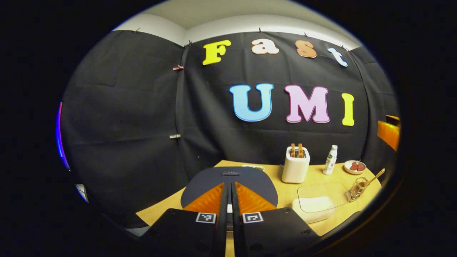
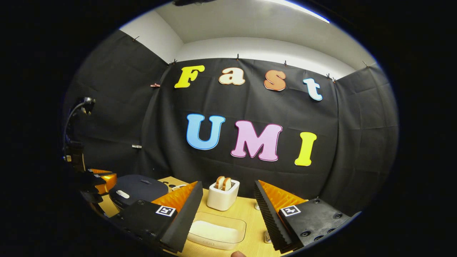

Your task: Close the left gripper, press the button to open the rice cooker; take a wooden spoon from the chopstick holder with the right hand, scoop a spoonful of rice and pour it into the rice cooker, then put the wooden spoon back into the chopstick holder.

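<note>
The dark blue rice cooker (image 1: pixel 250 178) sits at the near left of the table with its lid down. My left gripper (image 1: pixel 229 184) is shut, and its tips hang just over the front of that lid, holding nothing. In the right gripper view the cooker (image 2: pixel 142 186) shows a white button (image 2: pixel 122 194), with the left gripper (image 2: pixel 101 178) right beside it. The wooden spoon (image 1: pixel 375 176) leans in the wire chopstick holder (image 1: pixel 356 189) at the far right. A clear box of white rice (image 1: pixel 316 205) lies in front. My right gripper (image 2: pixel 228 185) is open and empty above the rice box (image 2: pixel 216 230).
A white toaster (image 1: pixel 295 165) with two slices stands mid-table; it also shows straight ahead (image 2: pixel 223 194) in the right gripper view. A white bottle (image 1: pixel 330 159) and a small bowl (image 1: pixel 355 167) of red pieces stand near the back wall. The wooden table (image 1: pixel 285 194) ends close behind the cooker.
</note>
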Demonstrator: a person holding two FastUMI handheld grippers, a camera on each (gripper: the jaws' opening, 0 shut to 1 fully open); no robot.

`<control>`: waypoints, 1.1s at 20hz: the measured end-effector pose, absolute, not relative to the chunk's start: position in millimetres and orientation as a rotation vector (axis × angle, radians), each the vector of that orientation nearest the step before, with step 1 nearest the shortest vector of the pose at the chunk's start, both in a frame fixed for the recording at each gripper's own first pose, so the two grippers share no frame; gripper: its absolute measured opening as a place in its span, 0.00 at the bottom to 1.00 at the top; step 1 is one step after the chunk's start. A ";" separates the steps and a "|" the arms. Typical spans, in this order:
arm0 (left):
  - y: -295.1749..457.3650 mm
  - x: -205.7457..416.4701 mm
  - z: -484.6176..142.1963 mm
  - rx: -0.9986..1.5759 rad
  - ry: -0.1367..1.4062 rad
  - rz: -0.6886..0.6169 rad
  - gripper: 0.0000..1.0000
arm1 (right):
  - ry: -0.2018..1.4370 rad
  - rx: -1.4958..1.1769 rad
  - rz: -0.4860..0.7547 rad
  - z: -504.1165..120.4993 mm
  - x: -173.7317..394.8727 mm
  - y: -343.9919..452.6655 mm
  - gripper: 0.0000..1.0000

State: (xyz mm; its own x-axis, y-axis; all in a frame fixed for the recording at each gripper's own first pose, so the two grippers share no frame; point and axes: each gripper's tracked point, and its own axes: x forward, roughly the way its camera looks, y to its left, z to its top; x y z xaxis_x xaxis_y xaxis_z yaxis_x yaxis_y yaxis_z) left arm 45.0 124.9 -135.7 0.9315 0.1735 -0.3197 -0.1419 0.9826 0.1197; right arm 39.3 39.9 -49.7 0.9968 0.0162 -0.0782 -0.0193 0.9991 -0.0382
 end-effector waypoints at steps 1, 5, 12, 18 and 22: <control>126.2 48.3 -144.8 0.093 0.358 0.152 0.12 | 0.082 -0.039 0.018 -51.9 39.4 41.0 0.90; 132.6 59.0 -169.0 0.072 0.423 0.129 0.07 | 0.099 -0.044 0.019 -58.6 38.3 45.3 0.90; 134.4 69.3 -199.7 0.039 0.524 0.112 0.07 | 0.125 -0.041 0.011 -68.2 37.6 44.1 0.90; 135.9 64.9 -201.5 -0.048 0.511 0.130 0.08 | 0.126 -0.039 0.012 -69.0 41.6 40.7 0.90; 133.1 64.3 -208.4 -0.011 0.506 0.130 0.08 | 0.122 -0.036 0.025 -68.3 43.4 43.5 0.90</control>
